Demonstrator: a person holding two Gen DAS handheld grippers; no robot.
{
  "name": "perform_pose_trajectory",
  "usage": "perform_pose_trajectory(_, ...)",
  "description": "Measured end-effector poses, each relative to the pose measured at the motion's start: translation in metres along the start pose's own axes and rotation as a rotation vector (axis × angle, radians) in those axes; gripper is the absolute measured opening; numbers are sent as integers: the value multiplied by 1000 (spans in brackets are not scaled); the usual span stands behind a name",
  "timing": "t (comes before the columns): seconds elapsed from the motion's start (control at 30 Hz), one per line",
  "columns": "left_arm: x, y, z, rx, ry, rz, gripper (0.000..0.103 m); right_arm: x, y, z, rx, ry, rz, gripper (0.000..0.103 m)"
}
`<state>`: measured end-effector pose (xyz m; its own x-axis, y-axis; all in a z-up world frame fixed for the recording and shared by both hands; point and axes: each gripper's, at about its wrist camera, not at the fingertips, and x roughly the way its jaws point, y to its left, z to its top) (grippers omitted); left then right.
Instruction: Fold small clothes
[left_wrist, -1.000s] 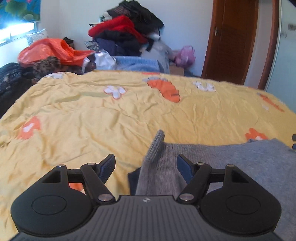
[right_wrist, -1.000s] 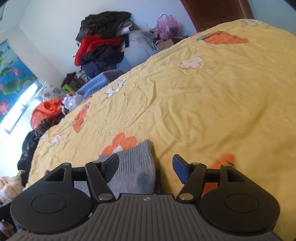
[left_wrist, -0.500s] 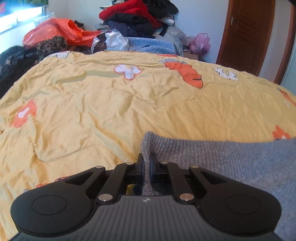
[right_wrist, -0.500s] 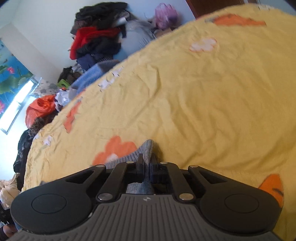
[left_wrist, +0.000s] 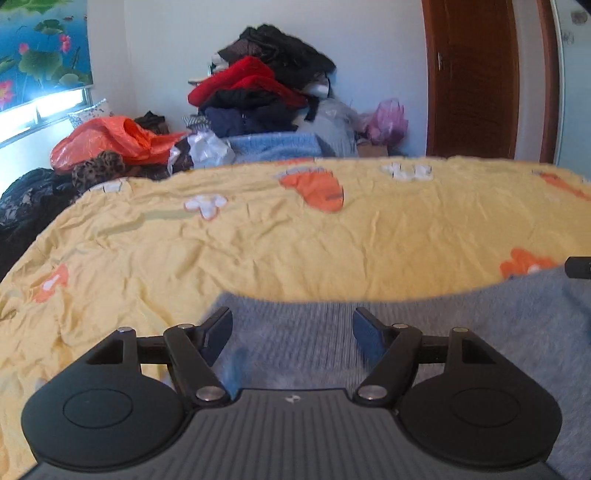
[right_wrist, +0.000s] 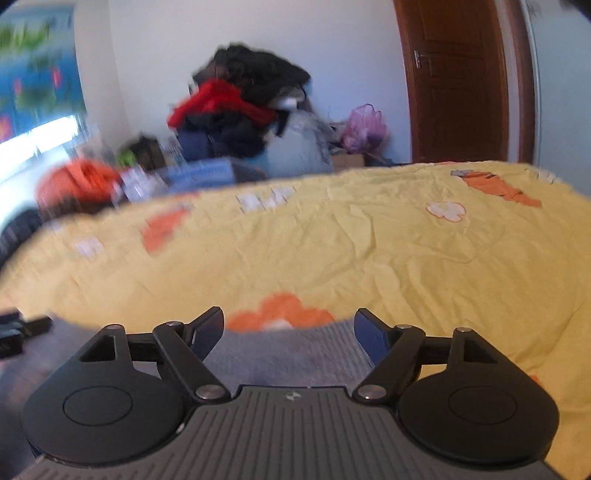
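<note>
On the yellow quilt (left_wrist: 258, 258) a grey knit (left_wrist: 461, 332) lies flat, its near edge blurred, under the left gripper (left_wrist: 291, 332) and the right gripper (right_wrist: 288, 332), both with jaws spread wide and holding nothing.

The right gripper (right_wrist: 289, 330) sits low in the frame with its two fingers wide apart. A gray knit cloth (right_wrist: 291, 350) lies between them on the yellow blanket (right_wrist: 369, 258).
</note>
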<state>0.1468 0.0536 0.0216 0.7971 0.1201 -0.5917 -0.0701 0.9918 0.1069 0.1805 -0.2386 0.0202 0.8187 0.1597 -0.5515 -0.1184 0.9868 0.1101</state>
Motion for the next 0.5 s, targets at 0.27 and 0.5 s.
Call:
perform_pose_trajectory(0.27,18,28,-13,-103,48,-21,79,27,-32,-13,42,106,-66,96)
perform_pose_trajectory(0.5,-36,21,-20,-51,-18,22,78,-12,-14,-12,26,96,-82,88)
